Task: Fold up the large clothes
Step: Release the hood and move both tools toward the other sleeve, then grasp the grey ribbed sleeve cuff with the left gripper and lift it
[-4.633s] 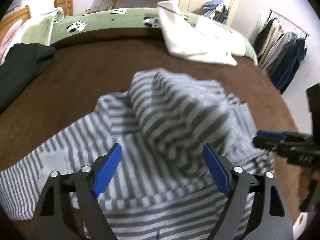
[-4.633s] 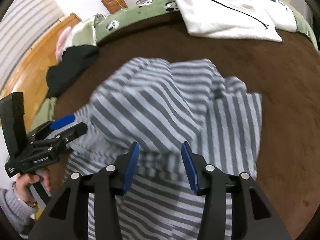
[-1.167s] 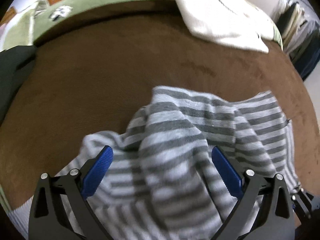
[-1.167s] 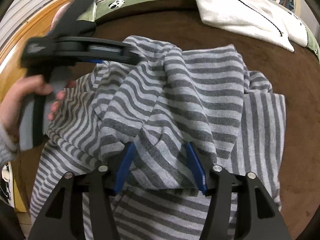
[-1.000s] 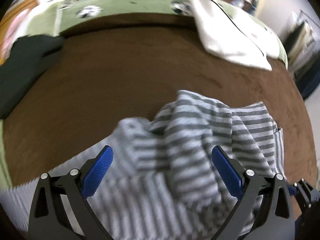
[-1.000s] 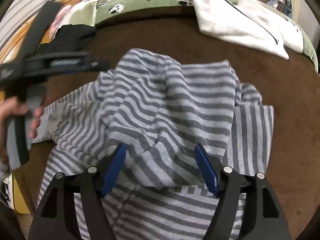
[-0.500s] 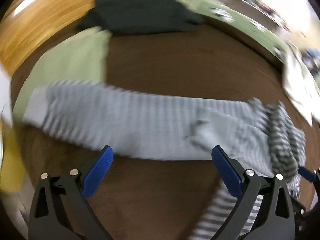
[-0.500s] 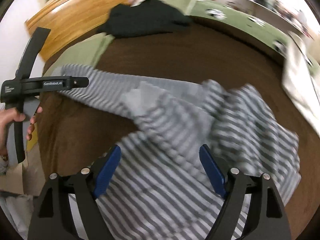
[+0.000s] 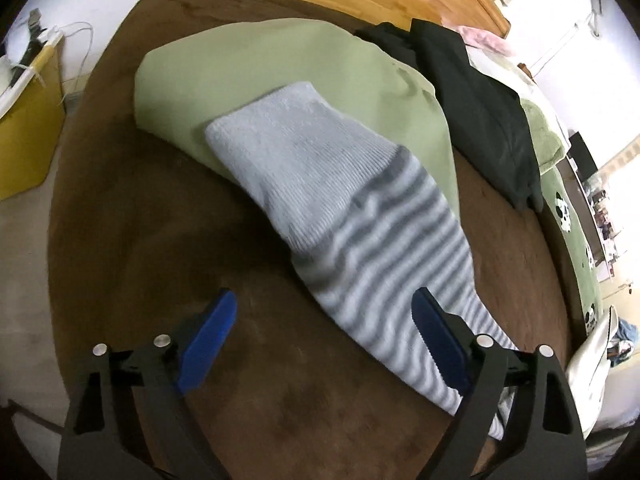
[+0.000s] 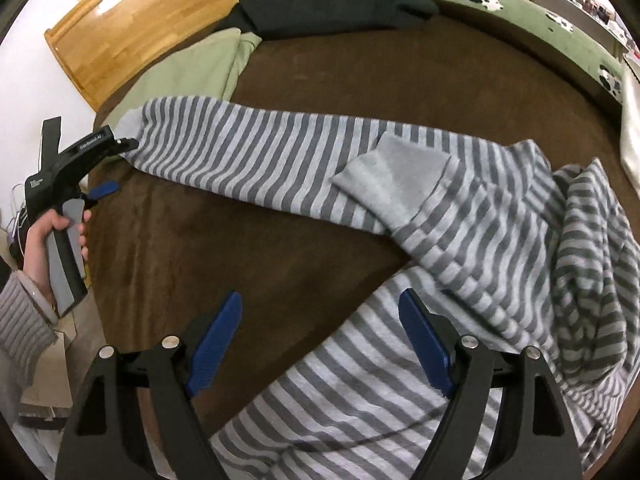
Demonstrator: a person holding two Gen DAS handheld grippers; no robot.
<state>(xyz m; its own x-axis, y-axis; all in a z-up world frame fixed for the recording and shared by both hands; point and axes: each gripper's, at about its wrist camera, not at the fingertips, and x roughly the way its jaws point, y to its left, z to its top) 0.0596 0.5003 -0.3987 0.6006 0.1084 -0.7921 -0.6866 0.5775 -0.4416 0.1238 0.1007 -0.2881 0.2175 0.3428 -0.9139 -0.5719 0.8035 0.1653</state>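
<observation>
The grey-and-white striped sweater point(image 10: 460, 216) is soft, limp knit, light enough to drag but prone to bunching and sliding on the plush brown bed cover point(image 10: 248, 248); it will probably hold best at a firm edge such as the plain grey ribbed cuff point(image 9: 280, 152) or a shoulder seam, not mid-panel. It lies across the bed, one sleeve point(image 10: 248, 156) stretched out long so that its cuff rests on a pale green pillow point(image 9: 248, 68), a second cuff point(image 10: 396, 180) folded back over the body, and the body crumpled in a heap (far from flat) on the right of the right wrist view. The left hand-held gripper point(image 9: 324, 344) hangs near the outstretched sleeve, jaws closing with only bare cover between them. The right hand-held gripper point(image 10: 320, 344) stands wide above the hem, gripping nothing
</observation>
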